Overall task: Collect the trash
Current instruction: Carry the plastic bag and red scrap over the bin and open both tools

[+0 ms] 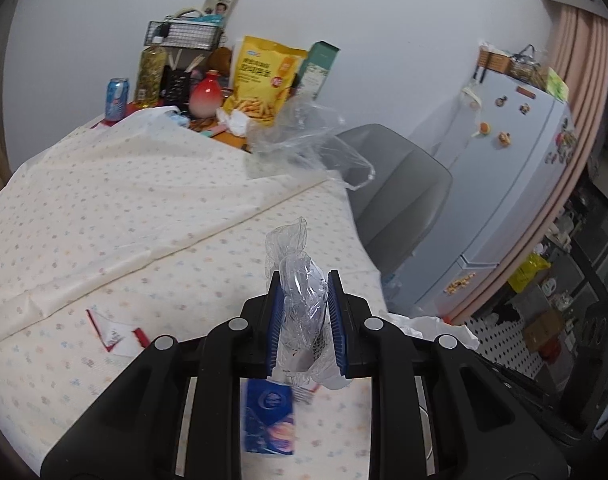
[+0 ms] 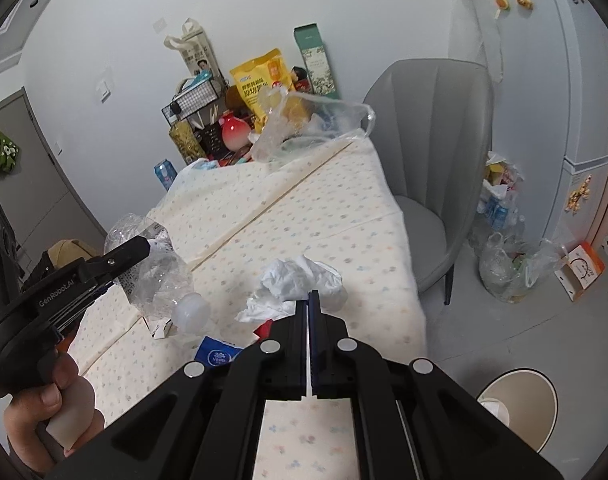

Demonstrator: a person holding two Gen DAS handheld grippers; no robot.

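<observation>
Pressed-together right gripper [image 2: 309, 300] pinches the white tissue [image 2: 300, 280]; left gripper [image 1: 306, 304] clamps the crushed bottle [image 1: 304, 300] just left of that tissue.

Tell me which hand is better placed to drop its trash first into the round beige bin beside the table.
Right, probably. The right gripper, shut on the crumpled white tissue, has the round beige bin just at its right; the left gripper, holding the crushed clear plastic bottle, is farther left.

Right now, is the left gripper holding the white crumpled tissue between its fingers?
No, the left gripper is shut on a crushed clear plastic bottle, while the white crumpled tissue lies in front of the right gripper.
</observation>
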